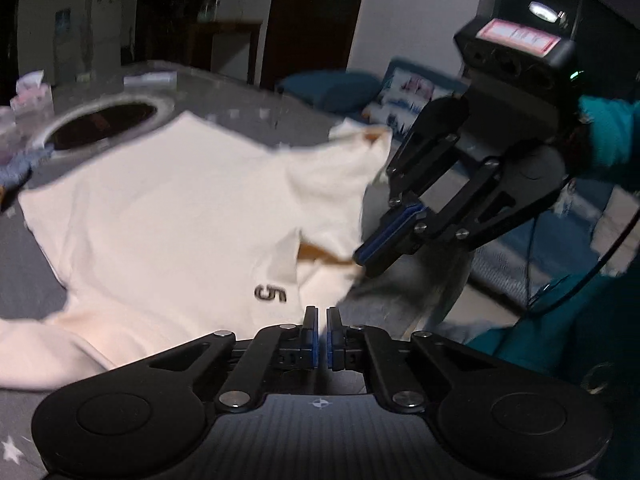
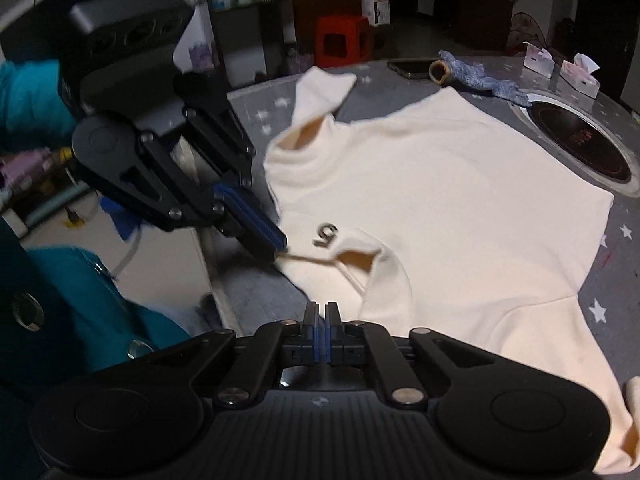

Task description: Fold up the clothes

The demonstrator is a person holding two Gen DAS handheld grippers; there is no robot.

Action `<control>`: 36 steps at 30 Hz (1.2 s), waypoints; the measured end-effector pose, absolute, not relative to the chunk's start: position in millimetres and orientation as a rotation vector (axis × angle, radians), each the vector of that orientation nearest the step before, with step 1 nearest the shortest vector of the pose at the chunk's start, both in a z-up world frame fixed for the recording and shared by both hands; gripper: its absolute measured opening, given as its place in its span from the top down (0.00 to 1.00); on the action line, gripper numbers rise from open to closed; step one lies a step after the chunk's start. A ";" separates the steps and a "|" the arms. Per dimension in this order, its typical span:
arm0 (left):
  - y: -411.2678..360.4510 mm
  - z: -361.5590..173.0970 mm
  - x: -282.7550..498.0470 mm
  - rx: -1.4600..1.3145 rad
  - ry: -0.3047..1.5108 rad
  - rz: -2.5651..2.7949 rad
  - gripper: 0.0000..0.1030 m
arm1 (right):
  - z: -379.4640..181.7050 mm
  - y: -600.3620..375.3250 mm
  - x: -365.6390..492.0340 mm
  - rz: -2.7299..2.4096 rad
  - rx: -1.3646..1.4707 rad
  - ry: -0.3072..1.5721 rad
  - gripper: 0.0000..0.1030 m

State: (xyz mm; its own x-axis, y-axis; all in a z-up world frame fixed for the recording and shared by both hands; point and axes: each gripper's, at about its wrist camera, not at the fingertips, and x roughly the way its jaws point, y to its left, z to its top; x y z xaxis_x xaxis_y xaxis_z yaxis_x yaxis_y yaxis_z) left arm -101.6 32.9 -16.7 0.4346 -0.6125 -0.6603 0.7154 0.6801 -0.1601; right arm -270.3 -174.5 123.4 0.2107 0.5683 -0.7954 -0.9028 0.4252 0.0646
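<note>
A cream sweatshirt (image 1: 160, 208) with a small black "5" mark lies spread on the grey star-print table; it also shows in the right wrist view (image 2: 460, 208). My left gripper (image 1: 322, 314) has its jaws closed with only a thin gap, at the garment's near edge by the neckline; in the right wrist view it (image 2: 280, 246) pinches a thin fold of the neck edge. My right gripper (image 2: 321, 310) is shut at the collar's near edge; in the left wrist view it (image 1: 360, 258) grips the collar fold, with the cloth lifted beside it.
A round black induction hob (image 2: 576, 148) is set in the table beyond the garment. A blue rag (image 2: 480, 76), a phone (image 2: 412, 67), and tissue packs (image 2: 576, 72) lie at the far edge. The table edge (image 2: 208, 256) drops off by the grippers.
</note>
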 end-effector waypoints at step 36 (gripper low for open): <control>150.1 -19.4 -54.5 0.059 0.862 0.031 0.74 | 98.6 -163.1 -223.1 1.010 -0.356 0.874 0.79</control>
